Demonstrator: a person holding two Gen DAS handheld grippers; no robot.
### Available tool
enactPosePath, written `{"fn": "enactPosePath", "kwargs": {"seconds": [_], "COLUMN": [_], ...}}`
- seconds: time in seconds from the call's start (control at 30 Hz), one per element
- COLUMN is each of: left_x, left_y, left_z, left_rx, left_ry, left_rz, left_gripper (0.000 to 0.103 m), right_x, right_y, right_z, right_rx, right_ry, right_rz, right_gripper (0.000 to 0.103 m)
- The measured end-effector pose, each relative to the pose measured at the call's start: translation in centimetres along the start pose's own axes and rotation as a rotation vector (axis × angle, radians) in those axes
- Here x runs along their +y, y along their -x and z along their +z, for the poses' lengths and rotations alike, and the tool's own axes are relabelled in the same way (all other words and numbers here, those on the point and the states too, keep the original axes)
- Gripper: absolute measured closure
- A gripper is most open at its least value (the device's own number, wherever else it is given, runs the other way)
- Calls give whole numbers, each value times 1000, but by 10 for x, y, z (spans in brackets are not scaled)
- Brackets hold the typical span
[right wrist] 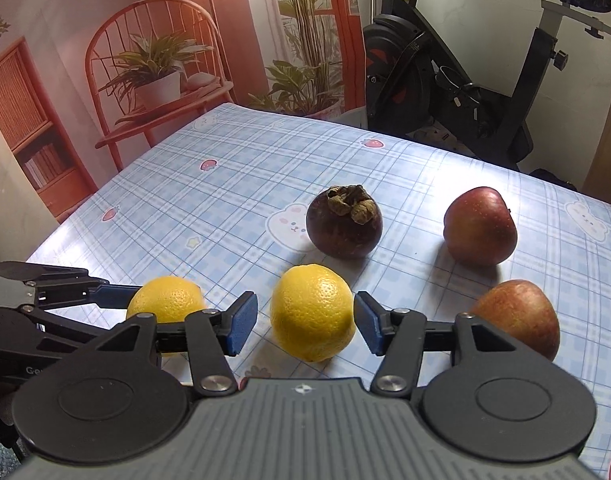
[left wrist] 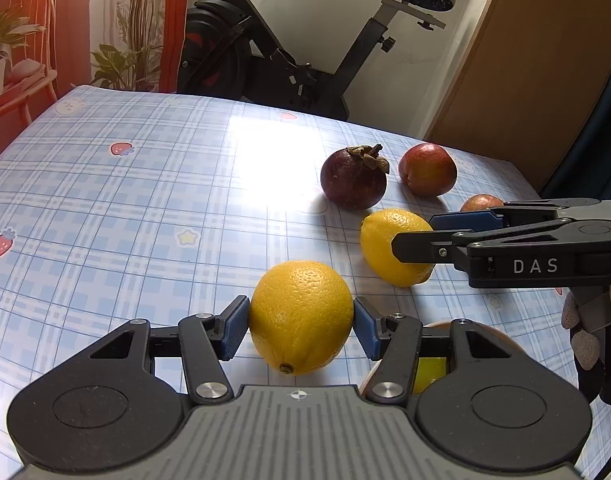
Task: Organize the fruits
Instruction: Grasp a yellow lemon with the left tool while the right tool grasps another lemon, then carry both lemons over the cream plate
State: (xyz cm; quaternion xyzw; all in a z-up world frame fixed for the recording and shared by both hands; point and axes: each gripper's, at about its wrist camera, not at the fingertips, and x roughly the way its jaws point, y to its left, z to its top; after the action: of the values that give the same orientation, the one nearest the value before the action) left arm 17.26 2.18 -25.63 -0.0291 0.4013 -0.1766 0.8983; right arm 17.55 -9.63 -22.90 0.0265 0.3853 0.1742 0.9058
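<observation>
Two lemons lie on the blue plaid tablecloth (left wrist: 125,220). My left gripper (left wrist: 301,320) is shut on the nearer lemon (left wrist: 301,316), a blue pad pressed on each side. The second lemon (right wrist: 311,312) lies on the cloth between the fingers of my right gripper (right wrist: 305,322). That gripper is open, and its left pad (right wrist: 243,322) stands clearly off the peel. In the left wrist view the right gripper (left wrist: 415,236) reaches in from the right around this second lemon (left wrist: 385,252). Beyond lie a dark mangosteen (right wrist: 343,222) and two red apples (right wrist: 479,226) (right wrist: 521,316).
A wooden bowl rim (left wrist: 501,340) shows under the left gripper's right finger, with something yellow-green (left wrist: 429,372) inside. An exercise bike (left wrist: 285,60) stands past the table's far edge, a wooden panel (left wrist: 525,60) at the right. A gloved hand (left wrist: 585,344) holds the right gripper.
</observation>
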Motion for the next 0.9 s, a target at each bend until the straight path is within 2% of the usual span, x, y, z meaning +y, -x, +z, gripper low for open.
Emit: {"fn": "enactPosePath", "kwargs": {"seconds": [0.27, 0.5, 0.9], "left_x": [3, 4, 4], "left_y": [5, 4, 13], "left_z": [-2, -6, -2], "left_rx": [-24, -23, -35], "left_ry": [6, 15, 12], "left_rz": [-5, 10, 40], "left_gripper": [44, 44, 44], "right_x": [-6, -5, -12], "right_y": [-18, -22, -5], "right_z": [3, 3, -9], "right_rx": [62, 82, 49], "right_ry": [-25, -45, -77], "right_rz": [-14, -26, -25], "right_gripper": [43, 44, 45]}}
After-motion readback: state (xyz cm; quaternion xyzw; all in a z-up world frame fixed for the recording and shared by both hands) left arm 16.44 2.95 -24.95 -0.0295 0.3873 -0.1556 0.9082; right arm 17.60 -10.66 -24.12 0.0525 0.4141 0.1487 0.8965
